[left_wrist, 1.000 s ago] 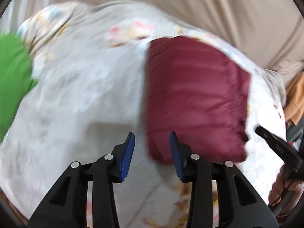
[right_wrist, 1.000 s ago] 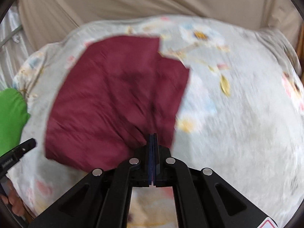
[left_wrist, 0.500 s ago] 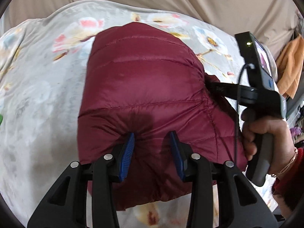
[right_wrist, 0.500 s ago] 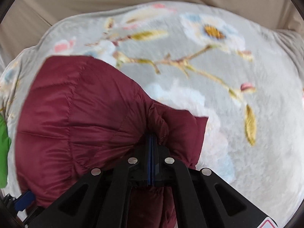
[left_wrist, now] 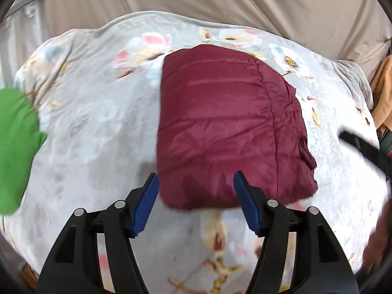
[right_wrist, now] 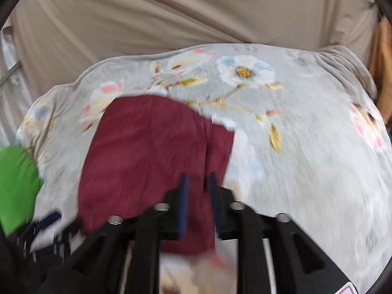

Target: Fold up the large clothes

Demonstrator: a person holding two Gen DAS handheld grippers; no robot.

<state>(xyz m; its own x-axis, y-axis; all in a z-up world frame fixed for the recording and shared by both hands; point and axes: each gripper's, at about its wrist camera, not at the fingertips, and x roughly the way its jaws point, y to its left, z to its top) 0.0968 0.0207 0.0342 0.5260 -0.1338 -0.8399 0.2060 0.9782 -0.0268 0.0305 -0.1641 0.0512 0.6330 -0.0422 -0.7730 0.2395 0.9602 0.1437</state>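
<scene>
Your left gripper [left_wrist: 196,201] is now wide apart and holds nothing; half a second ago its fingers were pressed into the near edge of the maroon puffer jacket [left_wrist: 227,134], so it has let go and pulled back. Your right gripper [right_wrist: 197,196] was clamped on a fold of the jacket at that time; now its fingers stand slightly apart and, although this view is blurred by motion, no cloth seems to be caught between them.

The jacket lies alone on the floral bed cover [left_wrist: 98,122], a compact quilted rectangle. In the left wrist view it sits at 12 o'clock from your left gripper, its near edge just beyond the blue pads [left_wrist: 144,203]. A thin strip of an under layer shows along its edge at 3 o'clock. A green garment [left_wrist: 14,152] waits at 9 o'clock, well apart from the jacket.

I judge that the last fold of this jacket is finished, because both grippers have released it. The green garment is probably your next piece.
</scene>
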